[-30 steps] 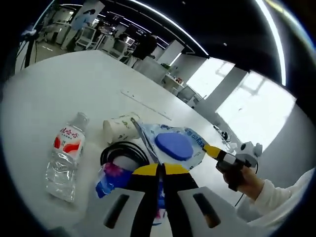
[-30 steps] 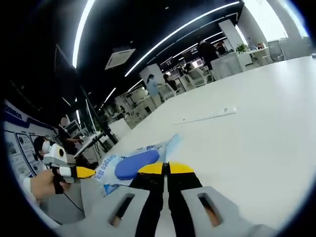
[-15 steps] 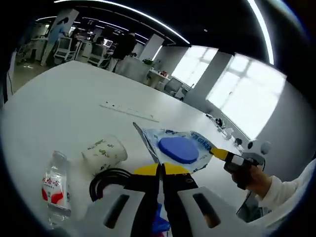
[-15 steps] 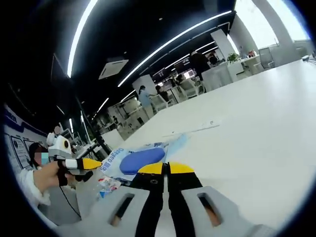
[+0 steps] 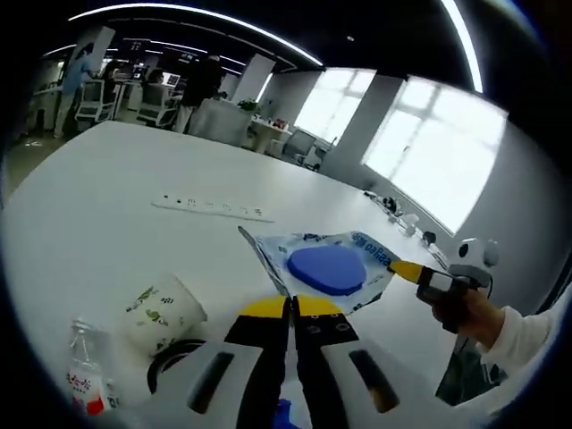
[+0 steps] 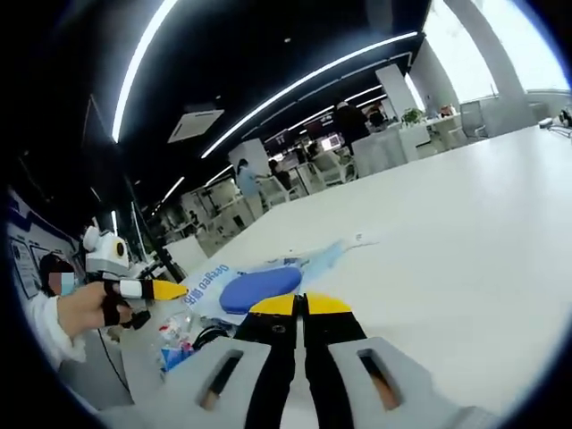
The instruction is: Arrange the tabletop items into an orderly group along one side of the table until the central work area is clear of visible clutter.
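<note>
On the white table (image 5: 107, 206) at twelve o'clock of our left claw (image 5: 291, 308) lies the blue-printed bag (image 5: 326, 266), writing unreadable; both our claws, right claw (image 6: 304, 306) too, are closed, gripping nothing.

A clear bag (image 5: 315, 259) with a blue round thing inside lies flat. A paper cup (image 5: 163, 311) lies tipped beside a small bottle (image 5: 87, 380).

Glossy plastic pouch (image 5: 326, 267), matt table (image 5: 107, 232)
</note>
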Demonstrator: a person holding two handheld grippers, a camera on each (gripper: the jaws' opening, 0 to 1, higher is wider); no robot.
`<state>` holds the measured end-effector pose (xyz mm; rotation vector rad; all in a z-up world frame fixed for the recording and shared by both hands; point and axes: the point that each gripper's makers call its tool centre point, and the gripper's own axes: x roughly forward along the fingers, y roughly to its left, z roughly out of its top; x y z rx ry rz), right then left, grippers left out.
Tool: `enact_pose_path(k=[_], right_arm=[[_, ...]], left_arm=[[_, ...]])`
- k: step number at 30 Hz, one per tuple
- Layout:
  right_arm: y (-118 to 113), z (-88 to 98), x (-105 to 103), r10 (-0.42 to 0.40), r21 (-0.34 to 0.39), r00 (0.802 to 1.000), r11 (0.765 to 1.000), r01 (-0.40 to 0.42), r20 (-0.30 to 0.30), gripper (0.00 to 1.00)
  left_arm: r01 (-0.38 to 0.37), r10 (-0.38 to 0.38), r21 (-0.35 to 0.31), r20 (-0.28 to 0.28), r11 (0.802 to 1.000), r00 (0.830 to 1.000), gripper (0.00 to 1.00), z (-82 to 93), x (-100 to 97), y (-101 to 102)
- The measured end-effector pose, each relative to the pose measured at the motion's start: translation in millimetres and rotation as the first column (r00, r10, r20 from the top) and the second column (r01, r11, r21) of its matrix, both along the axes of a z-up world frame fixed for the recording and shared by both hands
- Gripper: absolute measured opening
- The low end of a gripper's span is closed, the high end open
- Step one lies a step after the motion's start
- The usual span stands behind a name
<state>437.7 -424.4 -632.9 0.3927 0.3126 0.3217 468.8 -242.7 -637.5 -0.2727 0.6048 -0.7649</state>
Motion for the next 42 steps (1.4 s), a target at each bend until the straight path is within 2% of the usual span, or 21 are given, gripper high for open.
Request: enact_pose_path(k=[4, 8, 10, 12, 15, 21, 23, 30, 33, 35, 42], right_arm=[[-6, -10.5, -4, -0.014, -0.031, 1.000, 0.999, 0.014, -0.023, 0.00], [-14, -22.4, -9, -0.032, -0.026, 0.998, 0.999, 0.031, -0.047, 0.00], [-17, -28.8, -11, -0.040, -0.037, 0.997, 0.999, 0.038, -0.062, 0.00], [-17, -37.0, -13, -0.041, -0.046, 0.996, 0.998, 0.037, -0.080, 0.00], [-21, -49.4, -17, -0.051, -0.050, 0.993, 0.998, 0.047, -0.102, 0.00], [-20, -71.3, -29, -0.052, -0.036, 0.987, 0.998, 0.047, -0.152, 0.00], [-20, -81.2, -34, -0.047, -0.039, 0.983, 0.998, 0.040, -0.179, 0.00], [-22, -100.8, -42, -0.051, -0.037, 0.974, 0.998, 0.044, -0.222, 0.00], [-26, -111.7, -48, -0.069, -0.047, 0.964, 0.997, 0.059, -0.258, 0.00], [-28, -115.8, -50, -0.079, -0.009, 0.959, 0.997, 0.079, -0.273, 0.00], [-26, -119.4, -54, -0.084, -0.005, 0.955, 0.996, 0.086, -0.284, 0.00]], left_arm=[[0.054, -0.053, 0.055, -0.020, 0.997, 0.998, 0.00, -18.1, -10.1, -13], [0.066, -0.064, 0.054, -0.043, 0.996, 0.997, 0.00, -30.5, -11.7, -19], [0.073, -0.068, 0.058, -0.073, 0.996, 0.995, 0.00, -38.5, -13.3, -21], [0.098, -0.092, 0.092, -0.072, 0.991, 0.993, 0.00, -45.3, -18.3, -26], [0.109, -0.102, 0.100, -0.076, 0.989, 0.992, 0.00, -49.3, -22.3, -29], [0.118, -0.104, 0.146, -0.099, 0.982, 0.990, 0.00, -70.5, -27.9, -24], [0.145, -0.125, 0.201, -0.108, 0.969, 0.986, 0.00, -80.7, -35.2, -22], [0.181, -0.154, 0.292, -0.112, 0.939, 0.982, 0.00, -100.4, -50.0, -22], [0.179, -0.150, 0.296, -0.118, 0.938, 0.982, 0.00, -105.8, -53.6, -23], [0.175, -0.143, 0.297, -0.127, 0.939, 0.982, 0.00, -106.4, -54.6, -21], [0.175, -0.139, 0.326, -0.131, 0.929, 0.982, 0.00, -116.1, -49.8, -17]])
